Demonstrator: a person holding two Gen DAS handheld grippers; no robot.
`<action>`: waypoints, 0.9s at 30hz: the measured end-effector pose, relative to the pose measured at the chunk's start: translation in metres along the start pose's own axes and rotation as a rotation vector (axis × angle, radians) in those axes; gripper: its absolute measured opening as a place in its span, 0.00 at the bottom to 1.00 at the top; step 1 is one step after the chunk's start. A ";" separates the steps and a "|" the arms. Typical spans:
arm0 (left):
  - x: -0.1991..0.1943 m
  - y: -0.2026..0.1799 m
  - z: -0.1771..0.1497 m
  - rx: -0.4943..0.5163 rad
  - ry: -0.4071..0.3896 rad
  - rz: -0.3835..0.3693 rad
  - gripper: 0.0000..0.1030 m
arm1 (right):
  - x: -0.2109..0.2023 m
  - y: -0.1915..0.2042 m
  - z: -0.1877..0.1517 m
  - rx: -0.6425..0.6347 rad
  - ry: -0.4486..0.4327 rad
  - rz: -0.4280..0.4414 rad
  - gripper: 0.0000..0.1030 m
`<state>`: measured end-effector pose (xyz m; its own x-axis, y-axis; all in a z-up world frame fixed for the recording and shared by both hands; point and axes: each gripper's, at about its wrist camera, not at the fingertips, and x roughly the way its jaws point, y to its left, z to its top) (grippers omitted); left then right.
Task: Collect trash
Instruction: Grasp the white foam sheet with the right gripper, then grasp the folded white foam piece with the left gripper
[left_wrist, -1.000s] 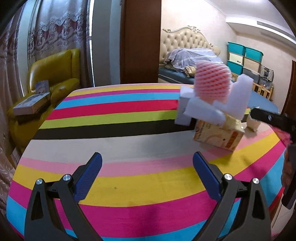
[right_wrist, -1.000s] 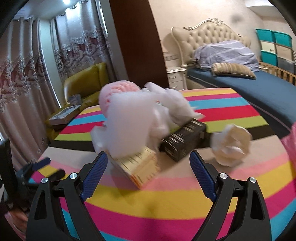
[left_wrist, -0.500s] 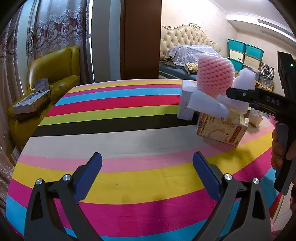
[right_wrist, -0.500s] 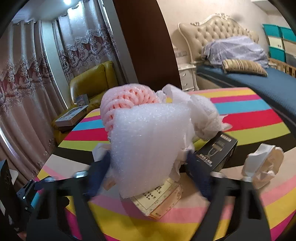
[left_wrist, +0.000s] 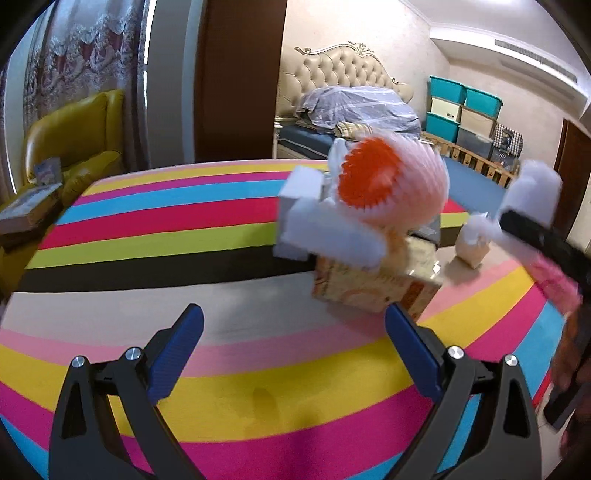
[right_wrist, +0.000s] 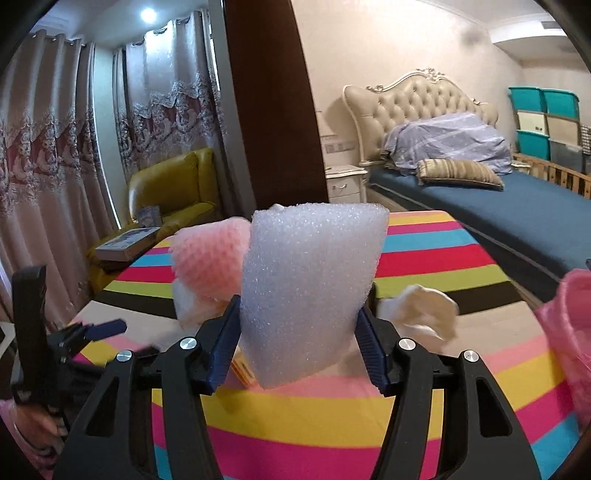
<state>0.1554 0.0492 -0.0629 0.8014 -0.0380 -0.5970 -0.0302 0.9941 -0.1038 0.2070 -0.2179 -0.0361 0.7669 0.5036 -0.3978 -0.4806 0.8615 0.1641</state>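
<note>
My right gripper (right_wrist: 297, 341) is shut on a white foam sheet (right_wrist: 308, 288) that fills the gap between its blue fingers; in the left wrist view the foam (left_wrist: 535, 188) shows at the right edge. A pink foam fruit net (left_wrist: 395, 188) tips over above a yellow cardboard box (left_wrist: 369, 284), with white foam pieces (left_wrist: 325, 236) beside it. The net also shows in the right wrist view (right_wrist: 210, 266). A crumpled white paper (right_wrist: 421, 310) lies on the striped table (left_wrist: 184, 236). My left gripper (left_wrist: 295, 347) is open and empty, short of the box.
A pink bag (right_wrist: 569, 325) is at the right edge. A yellow armchair (left_wrist: 74, 147) with books stands left of the table. A bed (right_wrist: 480, 206) and stacked teal bins (left_wrist: 461, 114) lie beyond the table.
My right gripper has closed on the white foam sheet and lifted it off the pile. The pink net has tipped, showing its orange inside. The left gripper has stayed open.
</note>
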 end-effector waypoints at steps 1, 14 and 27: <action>0.003 -0.002 0.003 -0.015 0.002 -0.012 0.93 | -0.003 -0.003 -0.003 0.003 -0.001 -0.002 0.55; 0.038 -0.015 0.035 -0.087 0.010 -0.005 0.93 | -0.014 -0.028 -0.023 0.054 0.002 -0.016 0.55; 0.031 -0.026 0.039 -0.038 -0.061 0.027 0.63 | -0.018 -0.049 -0.029 0.113 0.010 -0.025 0.55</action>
<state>0.2042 0.0262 -0.0477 0.8350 -0.0040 -0.5503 -0.0737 0.9902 -0.1190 0.2040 -0.2711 -0.0635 0.7734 0.4819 -0.4118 -0.4103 0.8758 0.2543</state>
